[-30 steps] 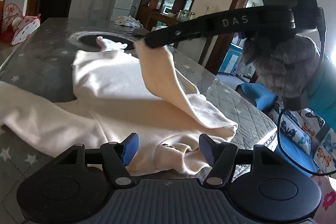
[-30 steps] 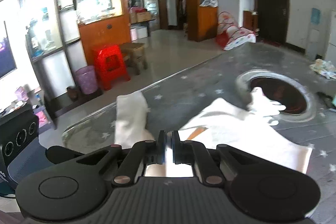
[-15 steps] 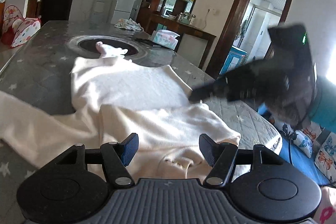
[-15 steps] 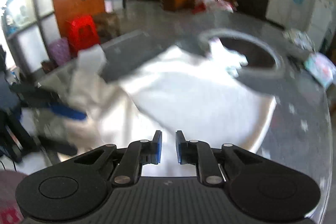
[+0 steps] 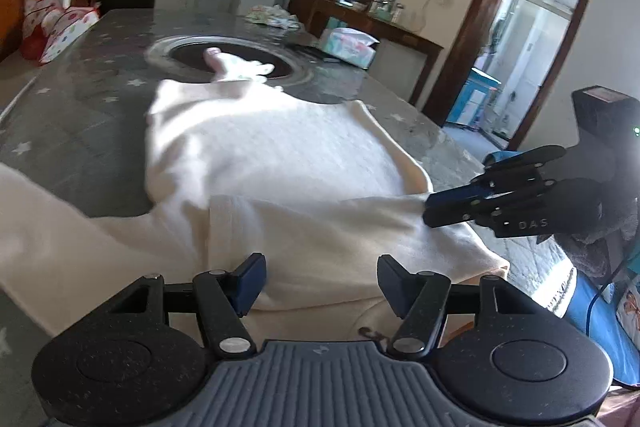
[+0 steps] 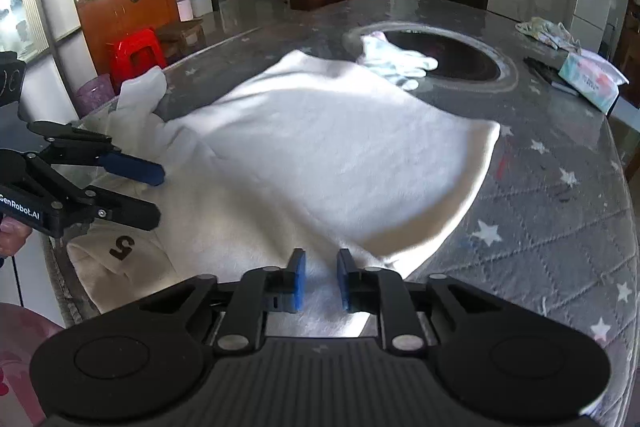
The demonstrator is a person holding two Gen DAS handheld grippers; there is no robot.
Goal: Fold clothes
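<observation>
A cream long-sleeved top lies spread on the grey star-patterned table; it also shows in the right wrist view. One sleeve lies folded across its near part. The other sleeve trails off to the left. My left gripper is open and empty just above the near hem; it also shows in the right wrist view. My right gripper is partly open over the right near edge, with nothing between its pads; it also shows in the left wrist view.
A round dark inset sits in the table's middle with a small white garment on its rim. A tissue pack and a crumpled cloth lie at the far side. The table edge curves on the right. A red stool stands beyond.
My right gripper carried the sleeve across the top, laid it down, opened and drew back to the right near edge. My left gripper stayed open in place.
</observation>
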